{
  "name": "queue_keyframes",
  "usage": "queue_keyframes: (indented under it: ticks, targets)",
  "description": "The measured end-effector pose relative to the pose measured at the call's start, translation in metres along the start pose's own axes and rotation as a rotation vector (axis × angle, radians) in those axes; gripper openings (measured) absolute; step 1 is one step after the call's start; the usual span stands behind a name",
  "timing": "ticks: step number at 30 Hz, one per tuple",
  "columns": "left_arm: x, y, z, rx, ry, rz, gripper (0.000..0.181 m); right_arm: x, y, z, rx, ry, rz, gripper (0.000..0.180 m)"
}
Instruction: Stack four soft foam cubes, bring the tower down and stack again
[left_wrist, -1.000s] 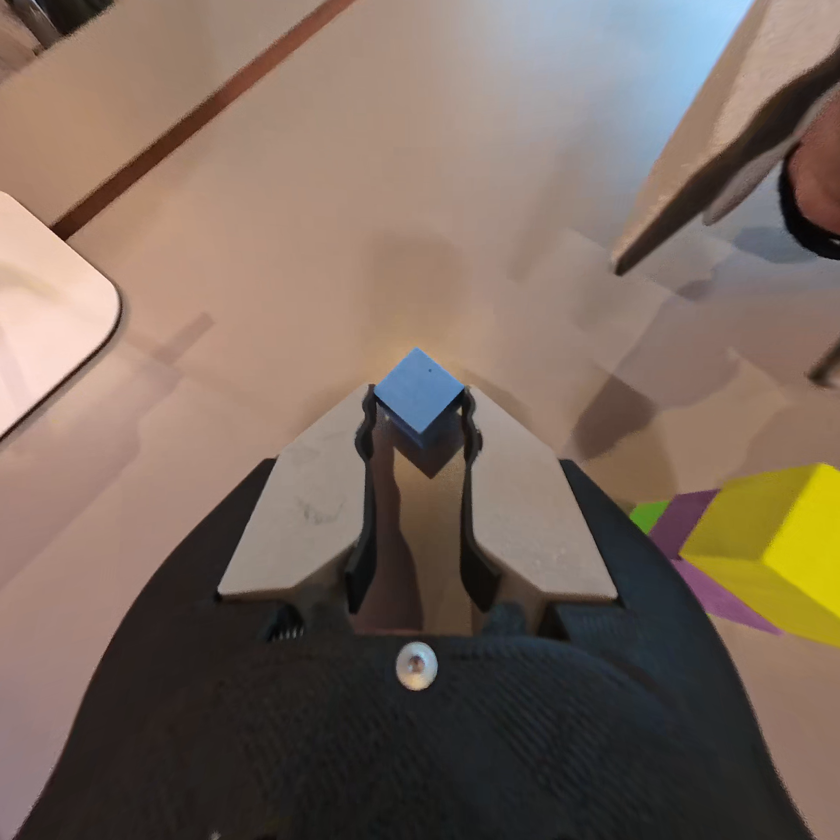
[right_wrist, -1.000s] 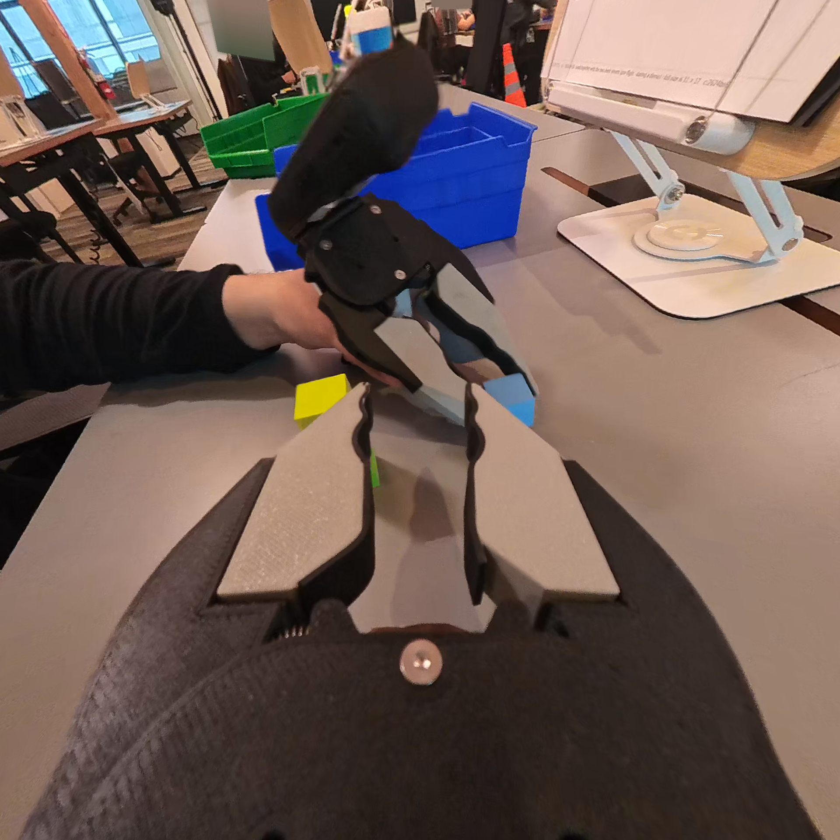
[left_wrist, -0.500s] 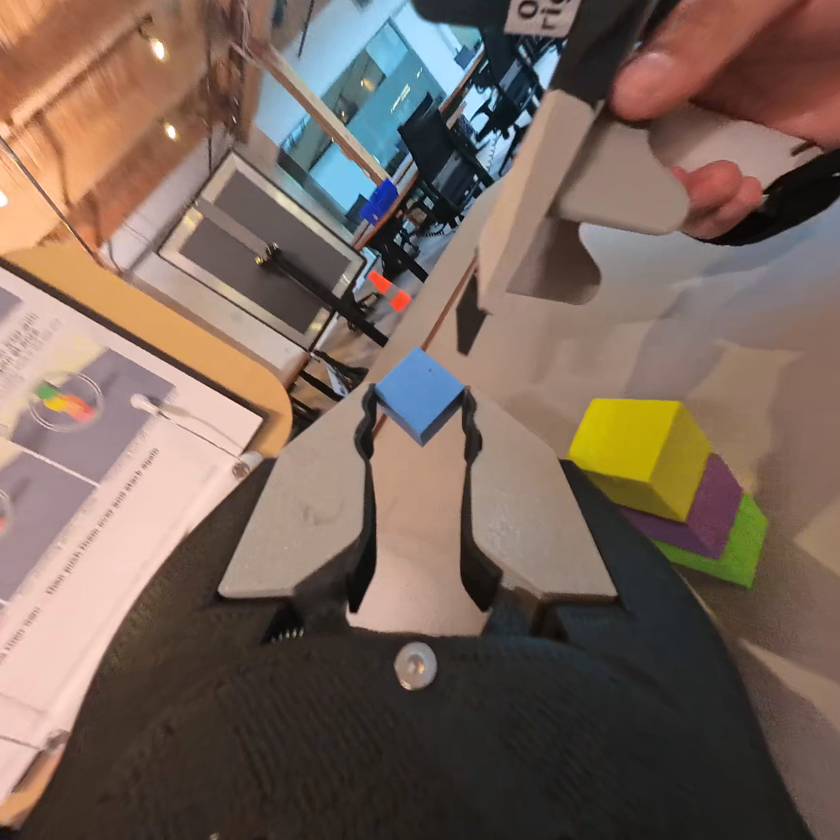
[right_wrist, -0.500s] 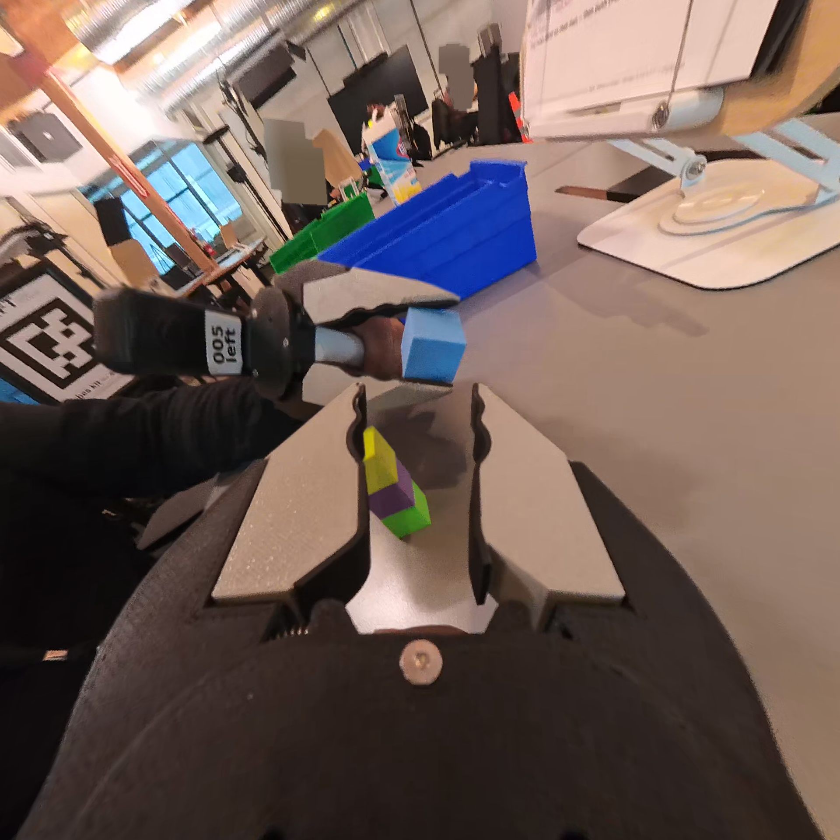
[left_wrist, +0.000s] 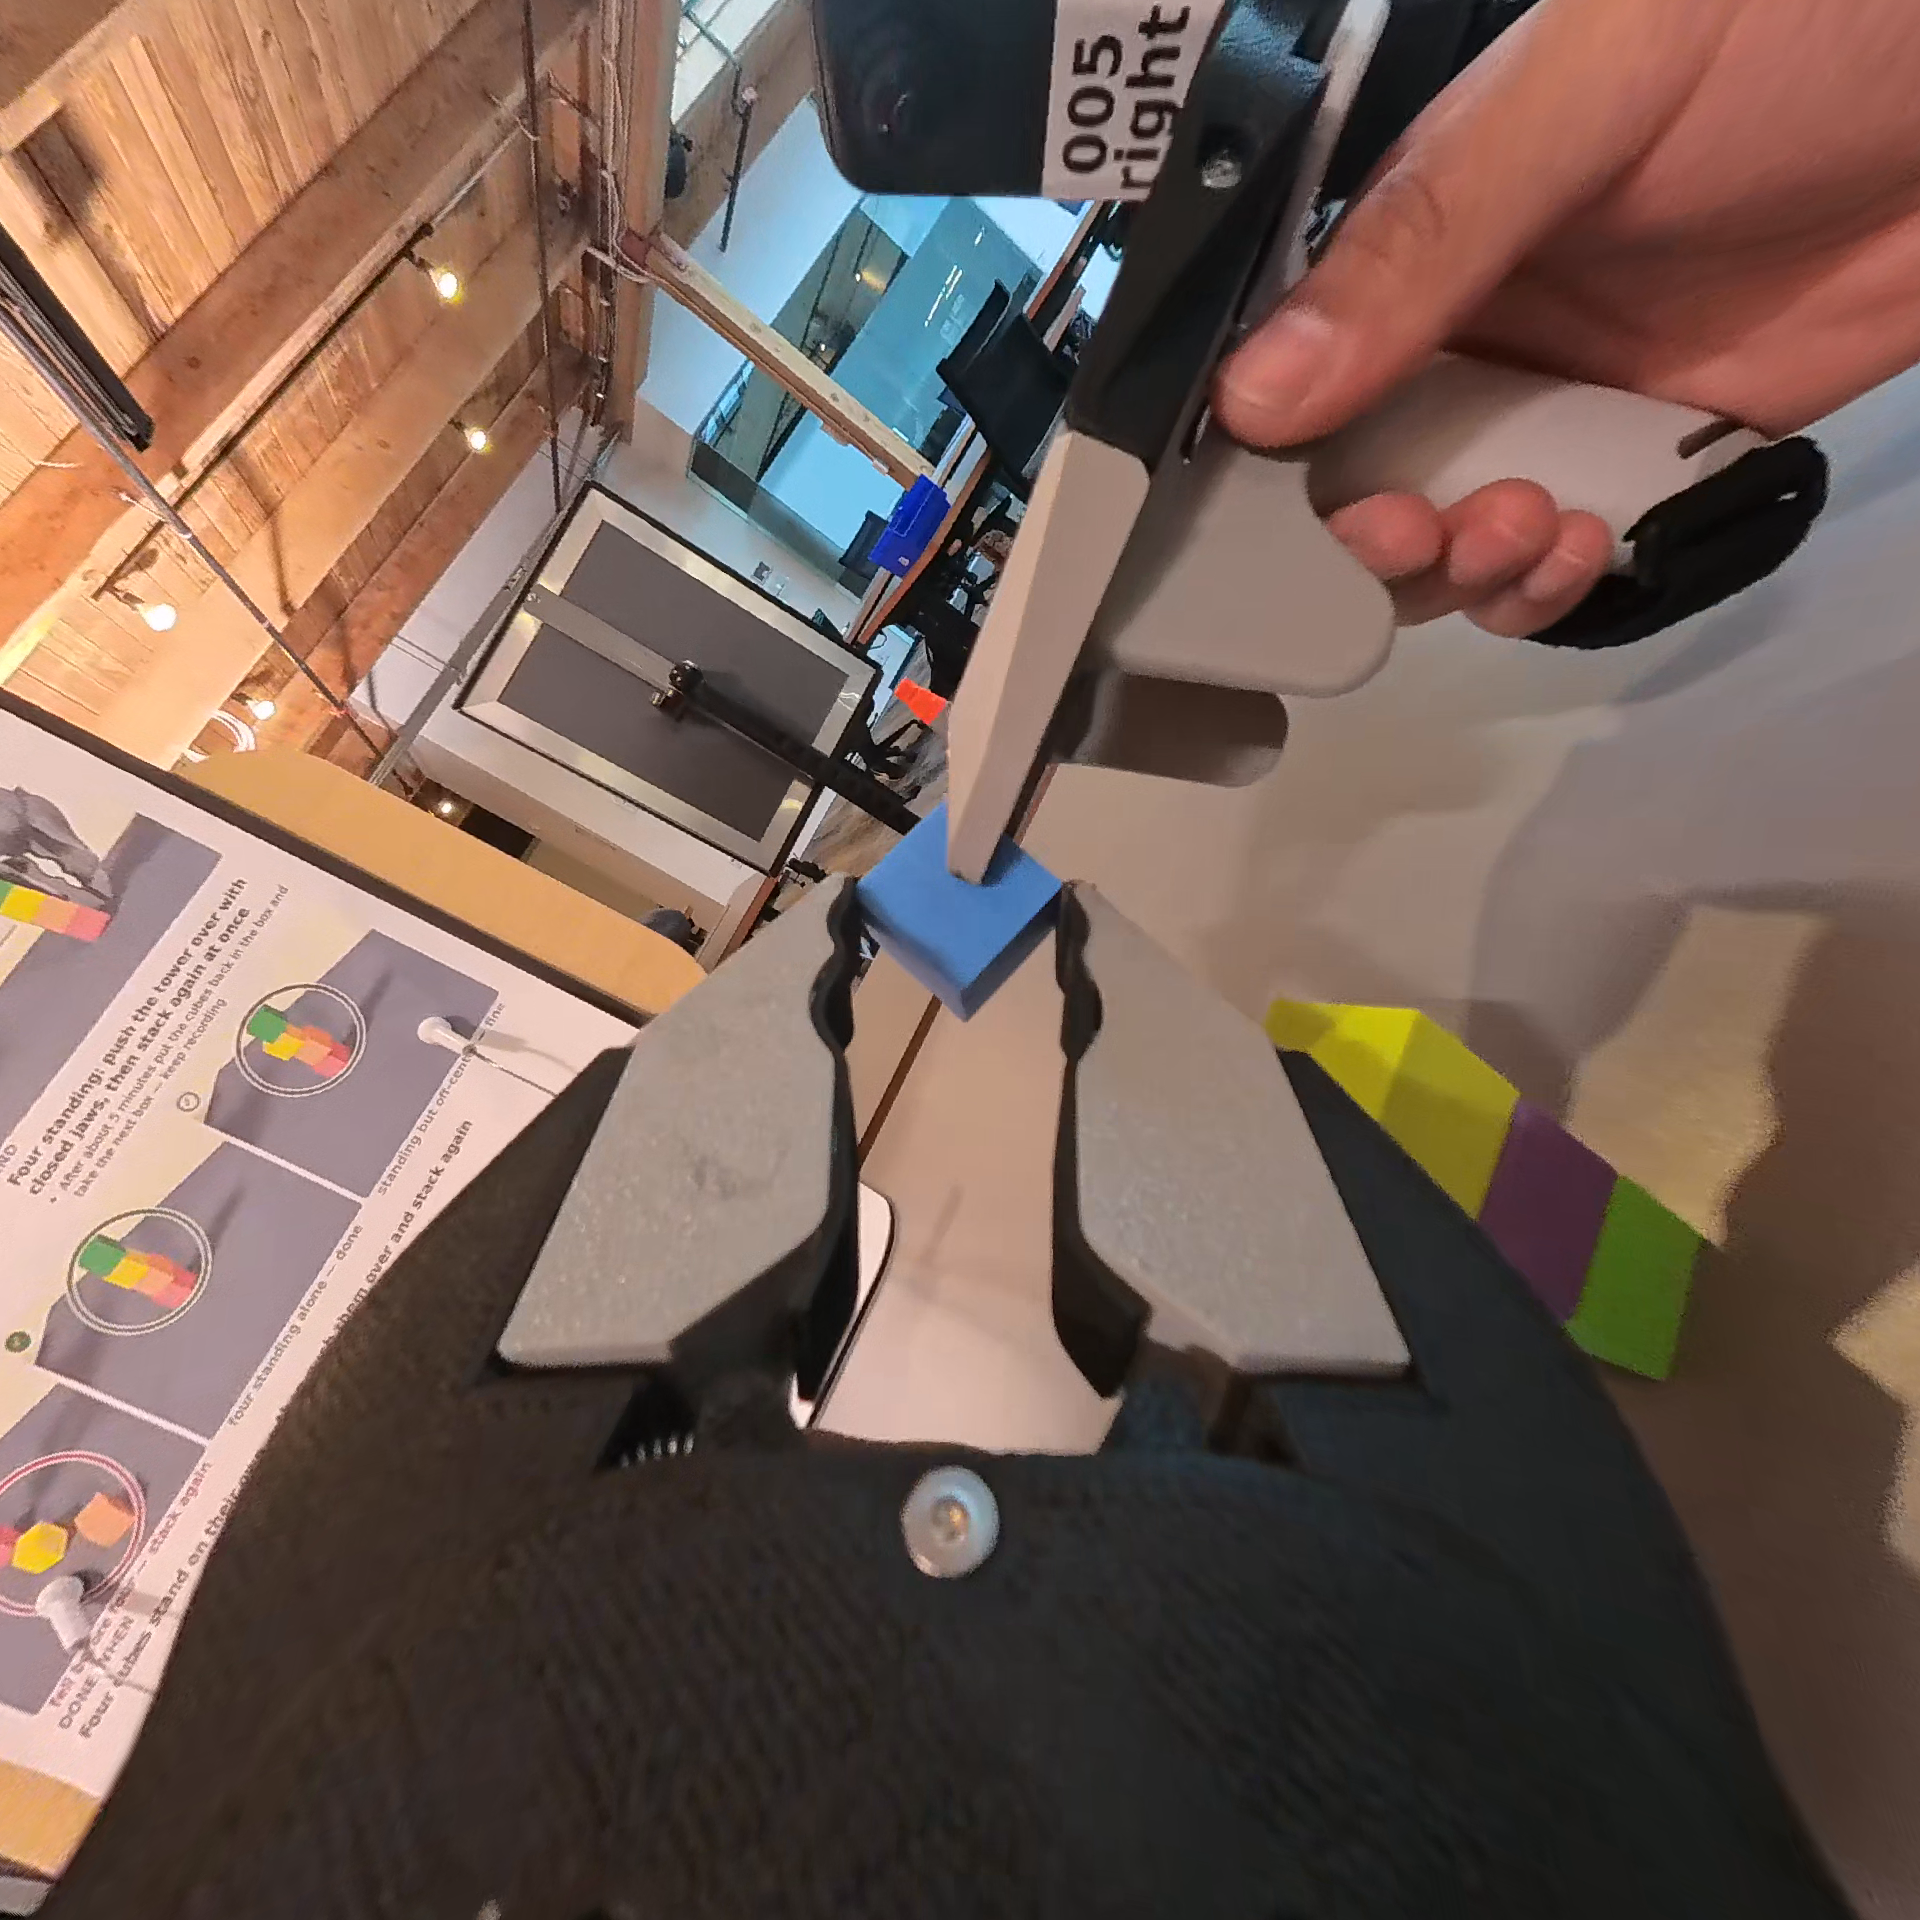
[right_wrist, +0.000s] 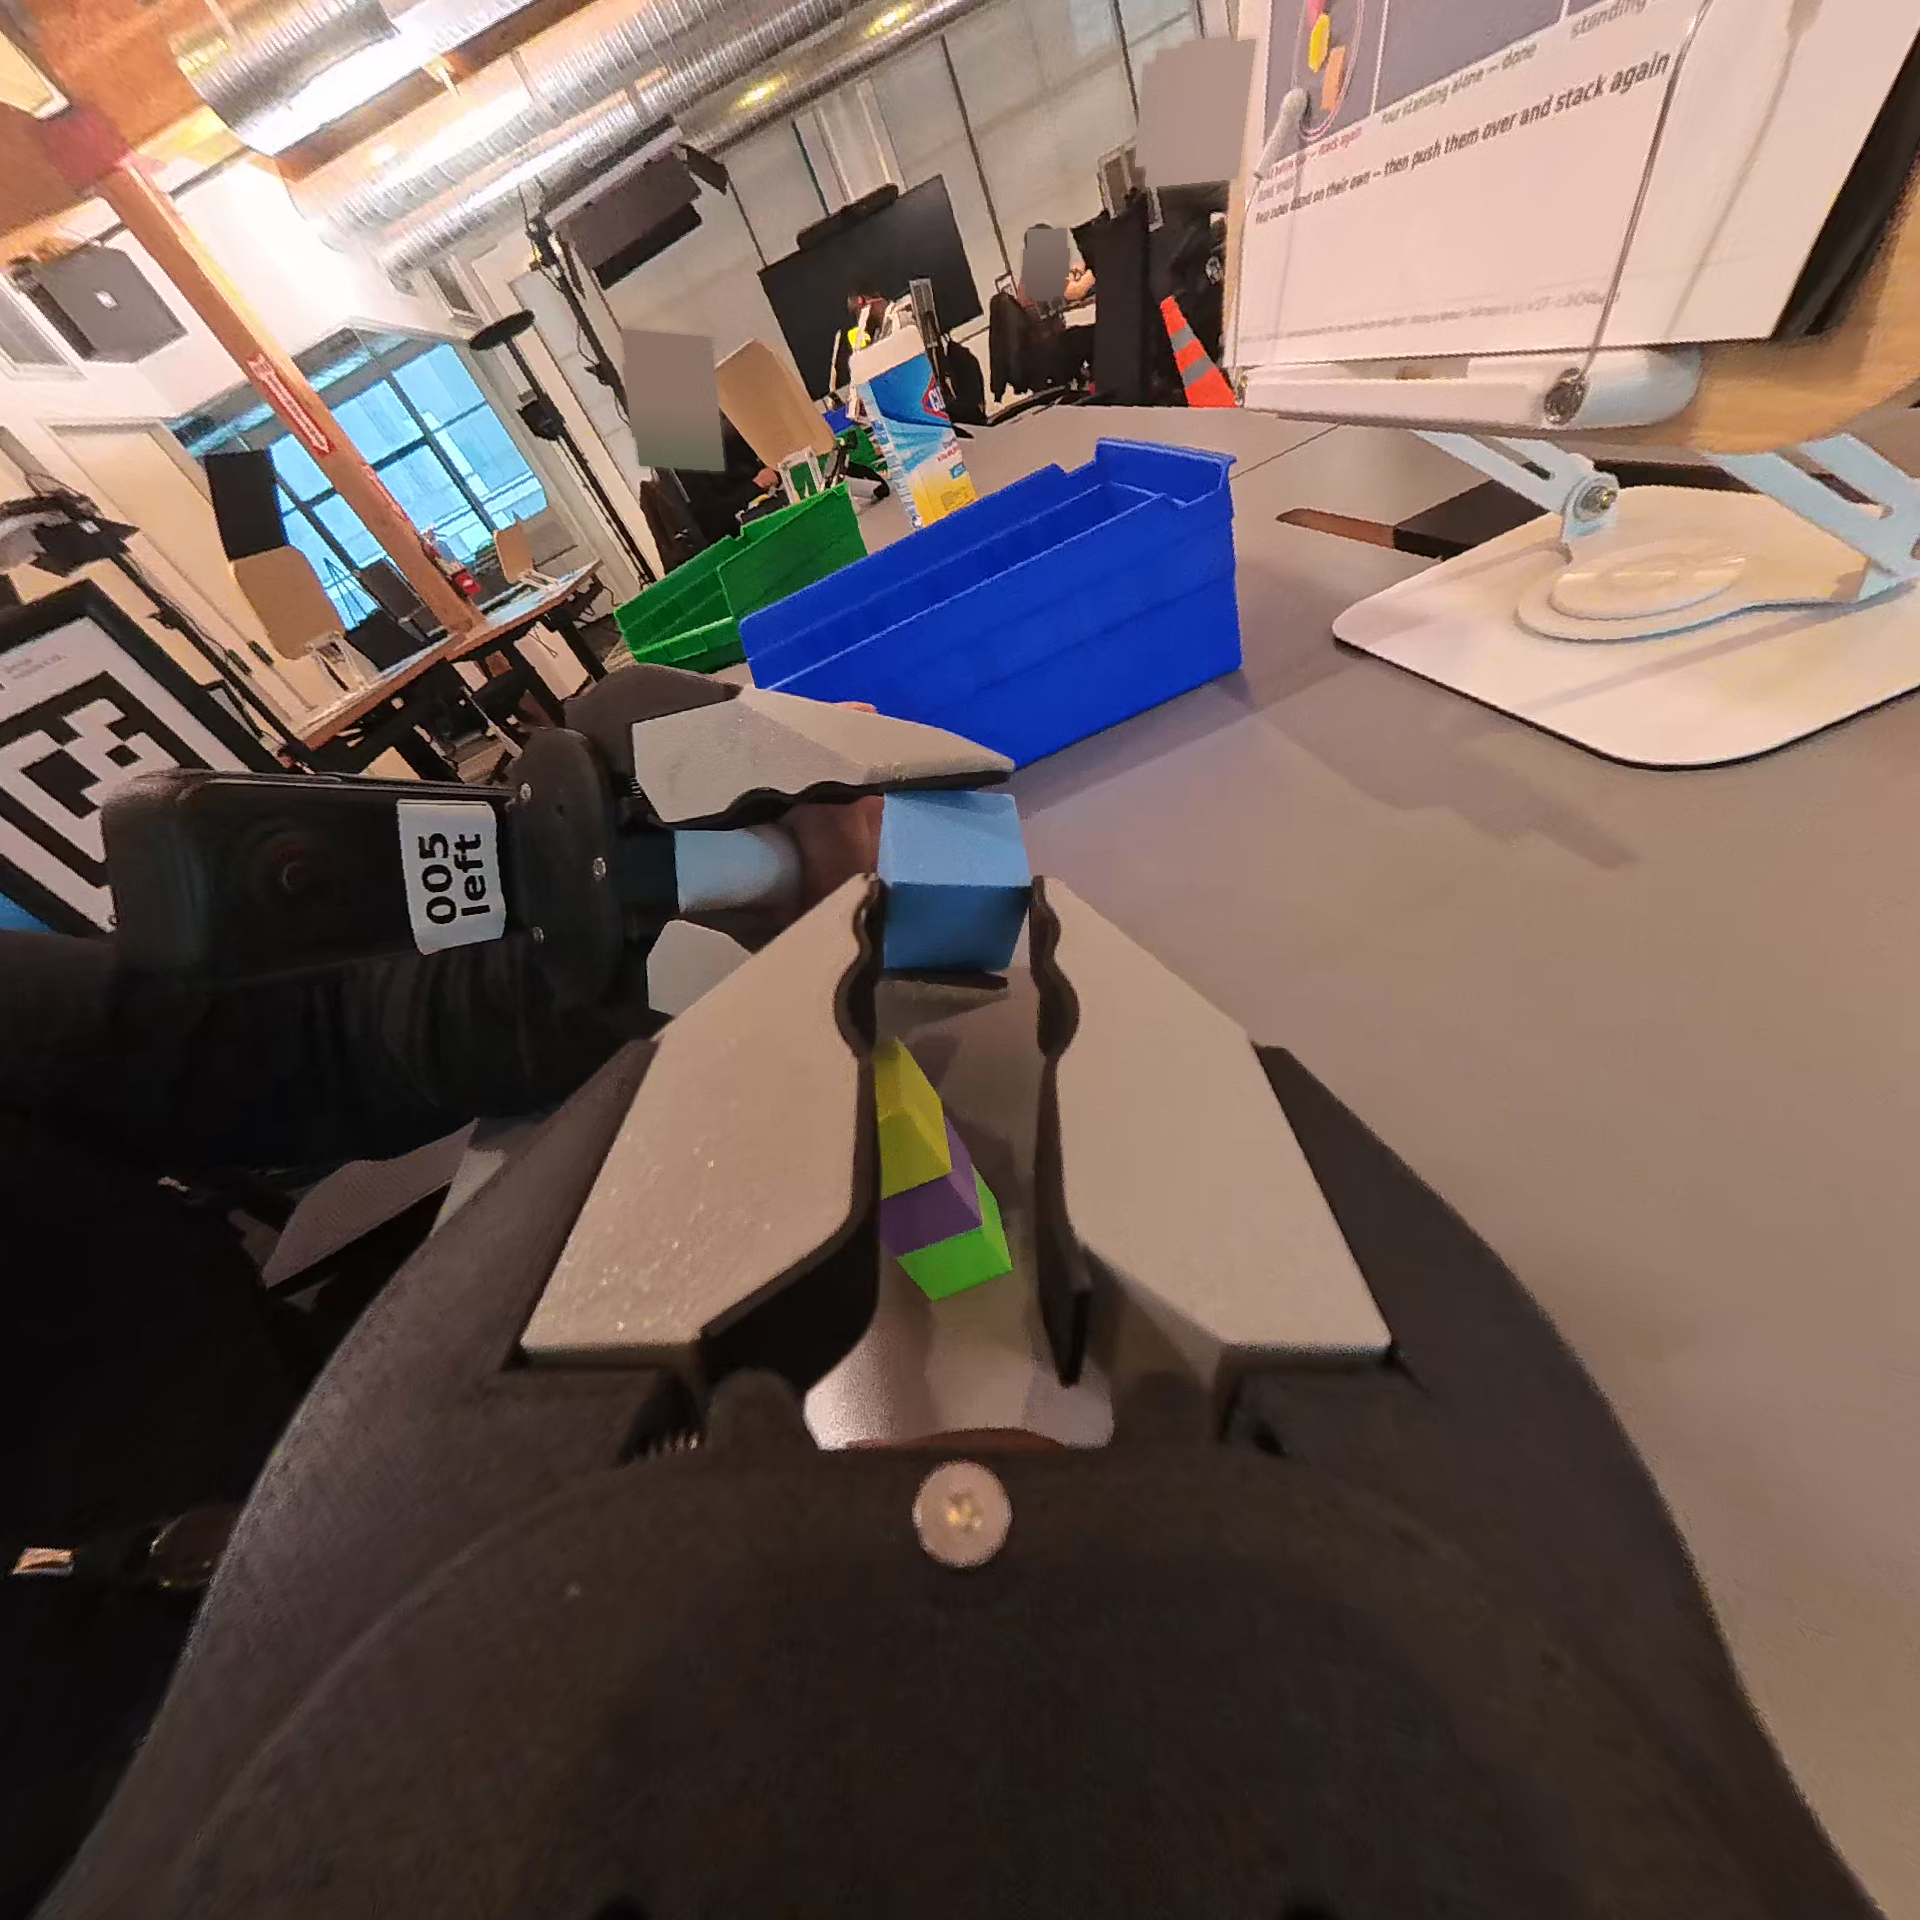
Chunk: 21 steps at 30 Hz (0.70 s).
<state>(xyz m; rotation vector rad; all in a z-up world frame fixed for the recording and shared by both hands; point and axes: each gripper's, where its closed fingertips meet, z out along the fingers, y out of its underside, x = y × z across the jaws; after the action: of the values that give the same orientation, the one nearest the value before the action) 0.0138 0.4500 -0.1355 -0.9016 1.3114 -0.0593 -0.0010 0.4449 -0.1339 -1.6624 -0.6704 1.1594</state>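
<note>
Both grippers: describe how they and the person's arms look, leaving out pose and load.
The left gripper and right gripper match: two flat grey wedge fingers with wavy black inner edges on a black textured body with a silver screw. Each carries a black camera with a white label and a grey trigger handle. The left arm wears a black sleeve; a black strap hangs below the right handle.

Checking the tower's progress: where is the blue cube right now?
The blue cube is off the table, clamped at the left hand-held gripper tips, the right hand-held gripper tips around it, above the yellow-purple-green stack.
</note>
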Motion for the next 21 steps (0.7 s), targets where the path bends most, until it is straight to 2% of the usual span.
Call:
queue_keyframes:
  ticks: [6,13,21]
  targets:
    - [-0.002,-0.003,-0.002,0.006,-0.015,-0.011,0.036,-0.004,-0.003,-0.001,-0.010,0.016,-0.035,0.024]
    - [0.006,-0.001,-0.010,-0.003,0.074,-0.063,0.030,-0.008,0.003,-0.002,-0.054,0.014,-0.091,0.024]
    - [0.011,-0.006,-0.024,0.013,0.114,-0.014,0.028,-0.022,0.005,-0.003,-0.068,-0.033,-0.197,0.024]
